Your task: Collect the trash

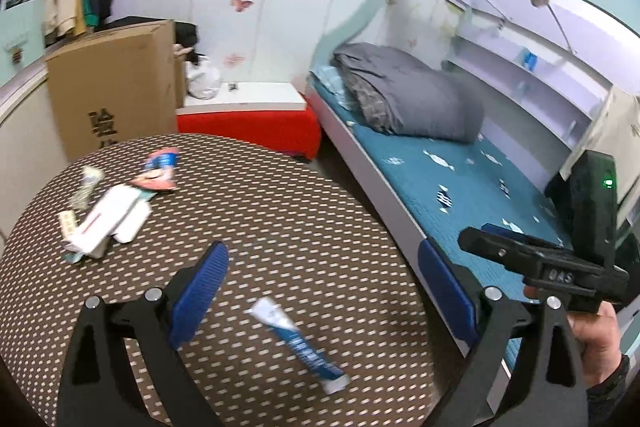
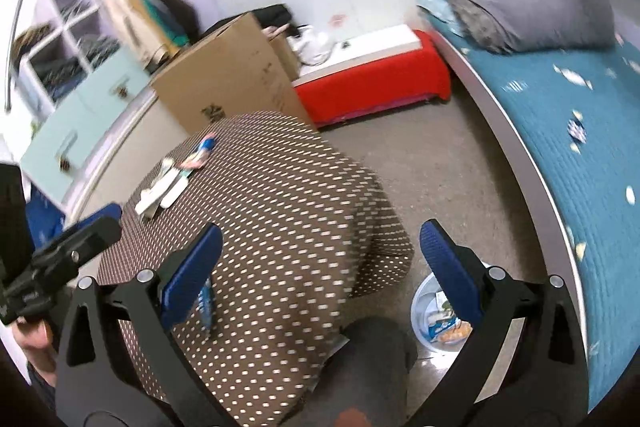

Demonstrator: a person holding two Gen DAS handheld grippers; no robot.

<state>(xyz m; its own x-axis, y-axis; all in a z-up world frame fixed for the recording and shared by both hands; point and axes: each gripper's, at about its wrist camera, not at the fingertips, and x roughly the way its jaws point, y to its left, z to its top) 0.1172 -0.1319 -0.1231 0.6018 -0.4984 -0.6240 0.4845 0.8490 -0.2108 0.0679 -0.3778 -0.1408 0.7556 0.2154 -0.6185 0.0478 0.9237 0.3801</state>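
Observation:
A brown dotted table (image 1: 280, 211) carries trash. A blue and white tube (image 1: 300, 343) lies near its front edge, between and just beyond my open left gripper's (image 1: 324, 287) fingers. White boxes (image 1: 108, 223) and colourful wrappers (image 1: 160, 171) lie at the far left. My right gripper (image 2: 320, 267) is open and empty above the table's right side; the tube (image 2: 206, 301) shows behind its left finger. A pale bin (image 2: 436, 315) holding wrappers stands on the floor to the right of the table, partly hidden by the right finger. The right gripper's body (image 1: 560, 267) shows in the left wrist view.
A cardboard box (image 1: 116, 87) stands behind the table. A red low bench (image 1: 248, 127) with a white top sits at the wall. A bed (image 1: 460, 187) with teal cover and grey duvet runs along the right. Shelves (image 2: 80, 27) stand at left. Grey floor (image 2: 440, 167) lies between table and bed.

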